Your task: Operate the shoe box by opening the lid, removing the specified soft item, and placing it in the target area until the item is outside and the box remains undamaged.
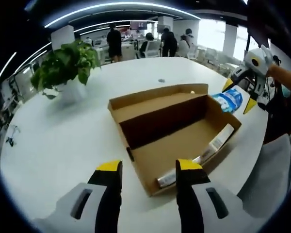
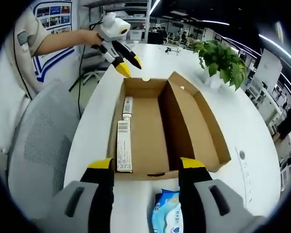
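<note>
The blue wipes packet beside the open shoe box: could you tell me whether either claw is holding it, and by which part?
Neither. The blue wipes packet lies on the table between the open right claw, untouched; the left claw is open too.

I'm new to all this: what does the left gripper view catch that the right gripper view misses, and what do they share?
Left gripper view alone: people standing by desks far back. Right gripper view alone: a grey chair beside the table and the person's forearm holding the left gripper. Shared: the open shoe box, blue soft pack, potted plant, white table.
</note>
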Demonstrator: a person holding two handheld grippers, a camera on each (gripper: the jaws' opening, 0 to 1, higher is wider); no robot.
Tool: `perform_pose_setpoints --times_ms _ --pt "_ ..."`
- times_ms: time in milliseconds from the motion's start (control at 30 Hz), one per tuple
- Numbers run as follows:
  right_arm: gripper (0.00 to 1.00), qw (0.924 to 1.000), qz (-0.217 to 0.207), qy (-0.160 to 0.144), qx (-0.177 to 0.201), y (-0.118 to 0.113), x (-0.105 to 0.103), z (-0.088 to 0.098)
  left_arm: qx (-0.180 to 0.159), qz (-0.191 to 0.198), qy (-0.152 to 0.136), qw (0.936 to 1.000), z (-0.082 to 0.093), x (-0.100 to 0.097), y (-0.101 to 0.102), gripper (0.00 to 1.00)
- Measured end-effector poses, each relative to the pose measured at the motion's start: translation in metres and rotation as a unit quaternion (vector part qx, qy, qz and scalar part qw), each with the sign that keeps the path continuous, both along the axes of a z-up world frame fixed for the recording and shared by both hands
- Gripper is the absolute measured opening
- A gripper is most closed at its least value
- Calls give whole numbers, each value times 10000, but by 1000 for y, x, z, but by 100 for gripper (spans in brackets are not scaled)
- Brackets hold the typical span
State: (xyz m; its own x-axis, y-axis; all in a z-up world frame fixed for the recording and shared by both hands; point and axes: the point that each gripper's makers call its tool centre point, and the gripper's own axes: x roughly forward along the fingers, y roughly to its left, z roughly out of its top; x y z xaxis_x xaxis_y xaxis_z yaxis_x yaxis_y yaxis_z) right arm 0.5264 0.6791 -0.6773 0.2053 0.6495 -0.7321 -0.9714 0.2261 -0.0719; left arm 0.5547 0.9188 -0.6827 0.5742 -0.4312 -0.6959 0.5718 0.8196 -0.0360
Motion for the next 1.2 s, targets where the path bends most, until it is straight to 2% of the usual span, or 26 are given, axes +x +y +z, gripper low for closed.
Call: perform_pose_setpoints --times_ms 267,433,767,900,1200 --pt "51 9997 126 170 -126 13 1 -19 -29 263 287 9992 -20 -8 9 33" --pt "51 9984 305 269 -402 16 -2 -39 -105 391 427 9983 -28 -10 11 24" --pt "50 9965 259 655 -457 24 -2 -60 -257 615 540 9963 -36 -11 14 7" --pt "48 9961 191 768 -384 28 -3 -62 -344 679 553 9956 -36 -12 14 6" --pt "47 9971 156 563 -488 22 5 -58 -350 674 540 9956 -36 -13 14 6"
